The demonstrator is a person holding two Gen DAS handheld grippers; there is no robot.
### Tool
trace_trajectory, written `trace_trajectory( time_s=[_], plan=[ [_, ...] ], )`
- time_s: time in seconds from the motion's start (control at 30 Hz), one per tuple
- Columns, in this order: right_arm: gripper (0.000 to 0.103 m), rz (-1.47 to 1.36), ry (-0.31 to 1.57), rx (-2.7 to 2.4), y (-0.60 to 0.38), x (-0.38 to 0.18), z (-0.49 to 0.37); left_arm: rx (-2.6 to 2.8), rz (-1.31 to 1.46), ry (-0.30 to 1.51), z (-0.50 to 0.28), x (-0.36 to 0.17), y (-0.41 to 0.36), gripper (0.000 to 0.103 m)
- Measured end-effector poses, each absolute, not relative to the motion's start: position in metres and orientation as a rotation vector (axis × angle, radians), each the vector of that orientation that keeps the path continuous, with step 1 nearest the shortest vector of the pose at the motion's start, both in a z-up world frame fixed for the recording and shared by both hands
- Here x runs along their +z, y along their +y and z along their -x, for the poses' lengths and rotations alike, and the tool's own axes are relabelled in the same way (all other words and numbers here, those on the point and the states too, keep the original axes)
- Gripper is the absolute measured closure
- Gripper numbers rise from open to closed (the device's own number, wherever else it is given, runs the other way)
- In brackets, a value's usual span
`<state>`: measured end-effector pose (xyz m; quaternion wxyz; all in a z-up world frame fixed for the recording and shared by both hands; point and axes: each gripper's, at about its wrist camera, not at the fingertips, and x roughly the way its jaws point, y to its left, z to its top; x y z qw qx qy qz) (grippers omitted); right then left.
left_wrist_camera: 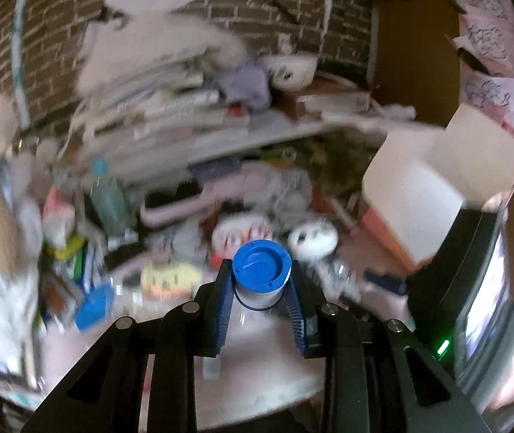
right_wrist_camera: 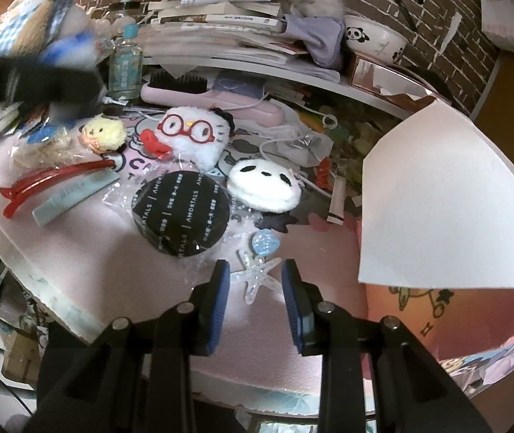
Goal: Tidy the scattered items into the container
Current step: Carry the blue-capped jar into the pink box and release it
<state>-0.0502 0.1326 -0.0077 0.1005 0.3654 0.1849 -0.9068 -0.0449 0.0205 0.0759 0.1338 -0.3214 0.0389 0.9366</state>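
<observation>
In the left wrist view my left gripper (left_wrist_camera: 261, 267) is shut on a clear bottle with a blue cap (left_wrist_camera: 261, 270), held above the cluttered pink desk; this view is blurred by motion. The container, a box with a white flap (right_wrist_camera: 448, 198) and a pink inside (right_wrist_camera: 437, 321), stands at the right. My right gripper (right_wrist_camera: 256, 265) is open just above a glittery star clip (right_wrist_camera: 257, 283), touching nothing. Ahead of it lie a blue heart clip (right_wrist_camera: 264, 243), a black round tin (right_wrist_camera: 181, 213), a panda plush (right_wrist_camera: 264, 186), a white plush with red glasses (right_wrist_camera: 188, 137) and a yellow chick (right_wrist_camera: 103, 133).
A red hair clip (right_wrist_camera: 51, 184) and a pale blue tube (right_wrist_camera: 76, 195) lie at the left. A pink hairbrush (right_wrist_camera: 184, 88) and a water bottle (right_wrist_camera: 125, 68) sit further back. Stacked books (right_wrist_camera: 220, 11) and a panda bowl (right_wrist_camera: 376, 39) fill a shelf against the brick wall.
</observation>
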Motion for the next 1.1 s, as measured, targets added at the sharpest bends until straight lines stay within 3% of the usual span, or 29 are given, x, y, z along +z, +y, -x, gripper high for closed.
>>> trace_trajectory(
  time_s=[0.27,0.47,1.1],
  plan=[
    [0.077,-1.088,0.498,-2.682,0.136,-0.008,0.051,2.474,0.819,0.174,0.075,0.141,0.071,0.08],
    [0.077,-1.099,0.473,-2.68,0.14,-0.01,0.051,2.228,0.861,0.273,0.093,0.16,0.136,0.08],
    [0.076,-1.095,0.442,-2.671,0.145,-0.01,0.052,1.991,1.215,0.591,0.145,0.119,0.241,0.08]
  ],
)
